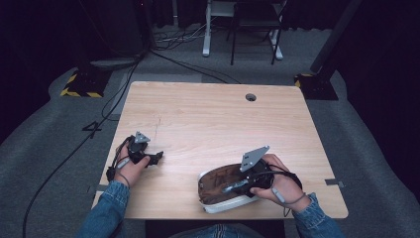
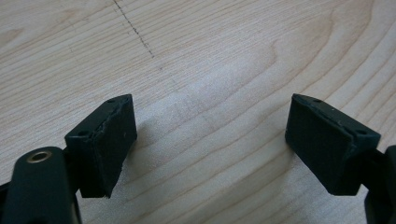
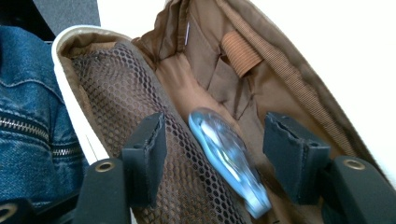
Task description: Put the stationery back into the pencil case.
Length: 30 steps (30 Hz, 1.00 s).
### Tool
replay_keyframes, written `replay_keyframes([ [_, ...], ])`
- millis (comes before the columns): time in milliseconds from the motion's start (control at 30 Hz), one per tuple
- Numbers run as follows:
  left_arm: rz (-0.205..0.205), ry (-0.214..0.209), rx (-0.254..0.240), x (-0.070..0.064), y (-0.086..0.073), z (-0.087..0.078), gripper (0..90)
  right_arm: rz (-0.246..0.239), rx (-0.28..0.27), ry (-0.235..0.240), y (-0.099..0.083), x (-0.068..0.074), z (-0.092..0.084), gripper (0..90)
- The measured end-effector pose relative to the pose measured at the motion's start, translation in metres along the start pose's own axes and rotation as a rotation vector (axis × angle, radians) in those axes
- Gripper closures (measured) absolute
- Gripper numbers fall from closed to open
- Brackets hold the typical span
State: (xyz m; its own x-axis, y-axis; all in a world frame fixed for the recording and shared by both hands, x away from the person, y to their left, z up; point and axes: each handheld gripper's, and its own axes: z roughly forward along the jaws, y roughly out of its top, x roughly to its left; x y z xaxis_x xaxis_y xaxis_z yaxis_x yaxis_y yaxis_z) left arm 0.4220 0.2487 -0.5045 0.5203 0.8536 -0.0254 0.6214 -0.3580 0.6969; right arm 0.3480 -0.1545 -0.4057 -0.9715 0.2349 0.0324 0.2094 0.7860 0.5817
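Note:
An open pouch [image 1: 214,191], white outside and lined in brown, lies at the table's near edge. In the right gripper view its inside [image 3: 243,84] shows a brown mesh pocket [image 3: 135,93] and fabric slots. My right gripper [image 1: 236,184] points into it with the jaws [image 3: 217,140] apart. A light blue, blurred object [image 3: 224,154] sits between them over the lining, touching neither pad. At the table's left, my left gripper [image 1: 157,157] is held low over bare wood, jaws [image 2: 210,126] wide apart with nothing between them.
The wooden table [image 1: 208,119] has a cable hole [image 1: 250,97] near its far edge and a faint pencil line [image 2: 135,30]. Blue denim [image 3: 28,116] lies just past the pouch's near rim. Cables, stands and chair legs sit on the grey floor beyond.

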Motion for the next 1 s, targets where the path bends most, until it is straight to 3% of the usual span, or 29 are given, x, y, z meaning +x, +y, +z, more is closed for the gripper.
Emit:
replay_keyframes([
  [400, 0.000, -0.002, 0.003, 0.000, 0.000, -0.001, 16.9, 0.000, -0.118, -0.069, 0.002, 0.001, -0.021, 41.1],
  [500, 0.000, -0.001, 0.002, 0.000, 0.000, -0.001, 16.9, 0.036, -0.192, -0.109, -0.001, -0.005, -0.034, 39.0],
  [567, 0.000, 0.000, -0.001, 0.000, -0.001, -0.001, 16.9, 0.045, -0.208, -0.116, -0.003, -0.006, -0.037, 37.7],
  [800, -0.002, -0.003, 0.000, 0.000, -0.001, -0.001, 16.8, 0.114, -0.302, -0.209, -0.013, -0.019, -0.055, 28.7],
  [1000, 0.003, -0.001, 0.006, 0.000, 0.000, 0.000, 15.4, 0.180, -0.324, -0.283, -0.028, -0.032, -0.067, 21.7],
])
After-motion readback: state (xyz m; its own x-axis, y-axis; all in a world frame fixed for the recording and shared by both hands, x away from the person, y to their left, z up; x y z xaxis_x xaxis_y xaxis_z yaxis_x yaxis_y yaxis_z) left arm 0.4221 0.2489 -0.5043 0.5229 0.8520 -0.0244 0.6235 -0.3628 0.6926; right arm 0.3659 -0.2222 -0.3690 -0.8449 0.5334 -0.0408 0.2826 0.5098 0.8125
